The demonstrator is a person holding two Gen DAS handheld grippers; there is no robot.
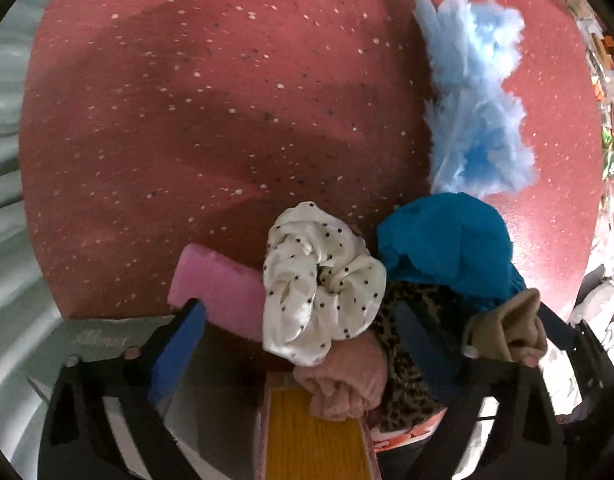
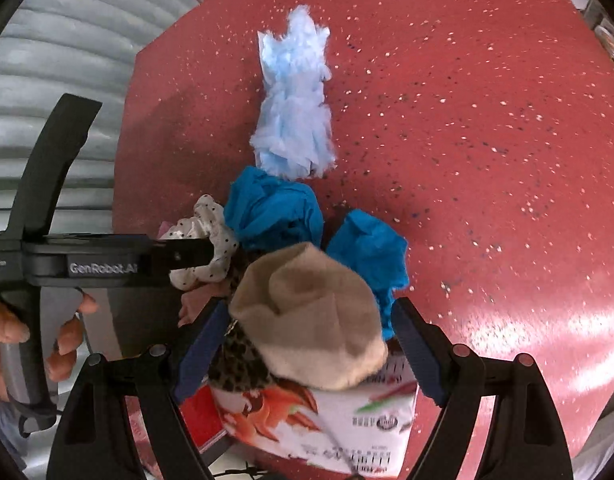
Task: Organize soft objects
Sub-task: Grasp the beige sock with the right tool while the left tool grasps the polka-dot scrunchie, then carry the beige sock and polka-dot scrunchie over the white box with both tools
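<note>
Black grippers point(image 2: 307, 344); blue finger pads point(image 2: 417, 346)

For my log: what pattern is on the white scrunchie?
Small black polka dots on the white scrunchie; clearest in the left wrist view.

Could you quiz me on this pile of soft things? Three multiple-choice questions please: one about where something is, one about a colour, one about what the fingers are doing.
1. Where does the fluffy light-blue duster lie?
A. apart from the pile, on the red speckled table
B. on the printed box
C. between the fingers

2. What colour are the dots on the white scrunchie?
A. red
B. dark
C. green

3. How does the right gripper stand around the beige sock?
A. shut tight with nothing in it
B. open, fingers either side of the sock
C. out of sight

Answers: 1 A, the duster rests alone beyond the teal cloth. 2 B, dark specks show on its white satin. 3 B, the blue pads flank the sock.
</note>
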